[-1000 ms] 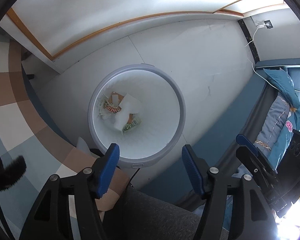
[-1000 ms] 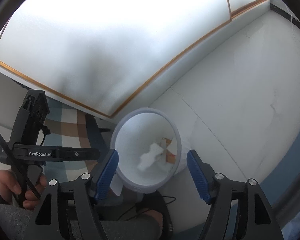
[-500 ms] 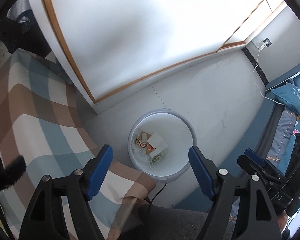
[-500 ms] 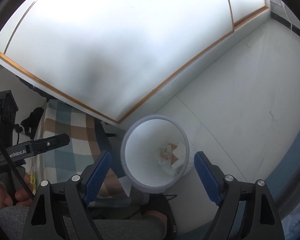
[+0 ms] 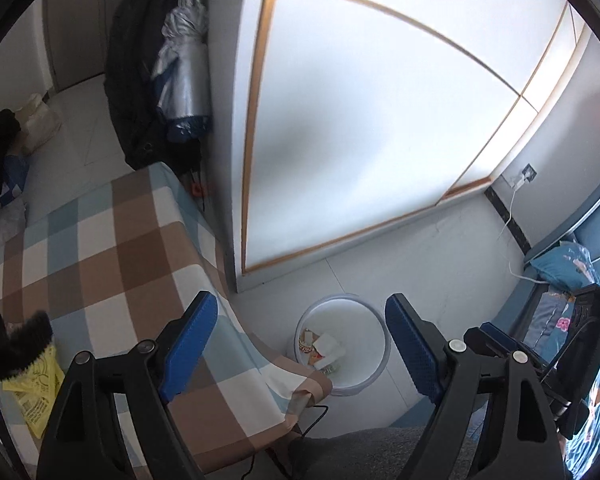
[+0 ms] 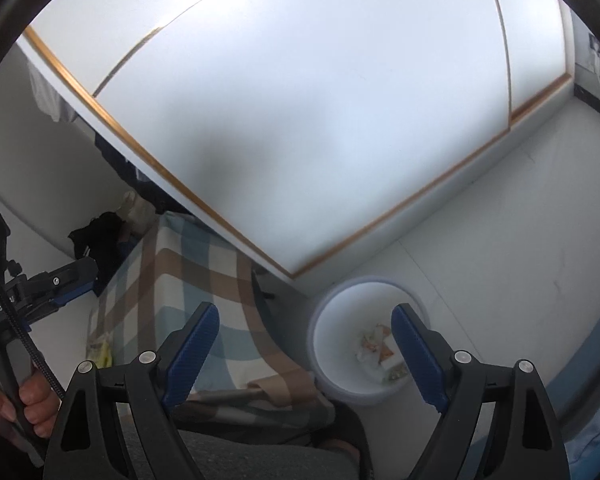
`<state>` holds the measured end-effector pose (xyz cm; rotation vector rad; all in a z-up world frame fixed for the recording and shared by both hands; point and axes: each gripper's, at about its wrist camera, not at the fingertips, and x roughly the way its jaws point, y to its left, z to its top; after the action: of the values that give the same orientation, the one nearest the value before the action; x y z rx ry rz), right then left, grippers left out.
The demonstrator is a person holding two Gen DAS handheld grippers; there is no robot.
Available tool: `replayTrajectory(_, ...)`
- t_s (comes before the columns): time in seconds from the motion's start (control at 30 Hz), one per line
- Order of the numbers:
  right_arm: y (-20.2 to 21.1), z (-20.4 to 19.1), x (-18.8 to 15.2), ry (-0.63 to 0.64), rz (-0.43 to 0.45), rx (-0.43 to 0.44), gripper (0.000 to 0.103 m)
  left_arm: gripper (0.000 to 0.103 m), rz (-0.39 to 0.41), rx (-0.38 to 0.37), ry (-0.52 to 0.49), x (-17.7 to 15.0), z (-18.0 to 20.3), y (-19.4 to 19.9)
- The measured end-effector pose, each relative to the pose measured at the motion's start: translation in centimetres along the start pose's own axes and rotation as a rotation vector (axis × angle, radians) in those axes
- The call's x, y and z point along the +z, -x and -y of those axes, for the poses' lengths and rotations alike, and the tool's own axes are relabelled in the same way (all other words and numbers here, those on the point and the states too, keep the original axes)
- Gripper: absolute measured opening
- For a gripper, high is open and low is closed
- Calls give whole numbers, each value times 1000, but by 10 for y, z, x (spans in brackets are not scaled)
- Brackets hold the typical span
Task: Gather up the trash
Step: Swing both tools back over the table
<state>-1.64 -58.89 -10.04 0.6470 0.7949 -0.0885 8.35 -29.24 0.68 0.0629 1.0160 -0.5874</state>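
A round white trash bin (image 5: 370, 368) stands on the pale floor beside the table; it also shows in the right wrist view (image 6: 332, 344). Several wrappers and white paper (image 5: 322, 350) lie in its bottom, seen too in the right wrist view (image 6: 374, 346). My left gripper (image 5: 302, 348) is open and empty, held high above the table edge and the bin. My right gripper (image 6: 306, 354) is open and empty, also high above the bin. A yellow bag (image 5: 36, 392) lies on the table at the left, partly hidden by a black furry thing.
A checked brown, blue and white tablecloth (image 5: 112, 264) covers the table left of the bin. A white wardrobe with wooden trim (image 5: 380, 128) stands behind. Dark coats and a silver umbrella (image 5: 180, 68) hang at the back. A blue bed (image 5: 568, 312) is on the right.
Both grippers have risen and pulled back from the bin, which now looks small. The left view has swung left and shows the table and the hanging coats.
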Motion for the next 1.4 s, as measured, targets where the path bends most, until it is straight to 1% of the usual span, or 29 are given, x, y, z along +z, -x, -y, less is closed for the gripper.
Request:
replayTrajectory(0.07,9,-21,2,31,28,12,88,85,54,26,15,-1,-12,17)
replayTrajectory(0.13,15,-39,1,58,50,16,88,89,103,44,38,-2,-28,34)
replayTrajectory(0.27,27,-80,-1,106,84,51,89,89,166,55,101,-4,-63,65)
replayTrajectory(0.37,34,-111,-3,149,118,83,89,90,216,94,131,-9,-90,87)
replayTrajectory(0.4,36,-125,-4,170,129,102,91,90,228,102,143,-10,-96,94)
replayTrajectory(0.47,37,-147,-7,200,134,131,92,90,248,108,177,-14,-115,106)
replayTrajectory(0.5,37,-161,-9,221,134,147,93,90,256,115,188,-16,-117,111)
replayTrajectory(0.6,35,-196,-18,286,128,183,95,90,288,147,226,-23,-142,126)
replayTrajectory(0.67,30,-219,-24,322,122,201,96,92,309,171,252,-30,-155,133)
replayTrajectory(0.7,27,-231,-28,338,114,213,96,95,320,184,268,-34,-163,138)
replayTrajectory(0.8,17,-258,-39,369,92,247,97,96,349,218,311,-44,-187,148)
replayTrajectory(0.9,3,-286,-54,402,56,277,98,97,346,240,340,-52,-209,151)
replayTrajectory(1.07,-27,-324,-76,467,-7,296,98,97,318,275,385,-69,-248,148)
replayTrajectory(1.2,-51,-345,-87,491,-51,295,98,97,300,296,446,-84,-281,141)
replayTrajectory(1.27,-62,-352,-90,493,-80,295,98,97,289,294,478,-92,-295,137)
replayTrajectory(1.3,-69,-357,-91,493,-98,290,98,97,285,296,485,-95,-300,136)
replayTrajectory(1.37,-85,-364,-93,481,-128,291,98,97,269,323,488,-99,-309,133)
replayTrajectory(1.4,-92,-366,-94,474,-140,296,98,97,257,319,495,-100,-315,133)
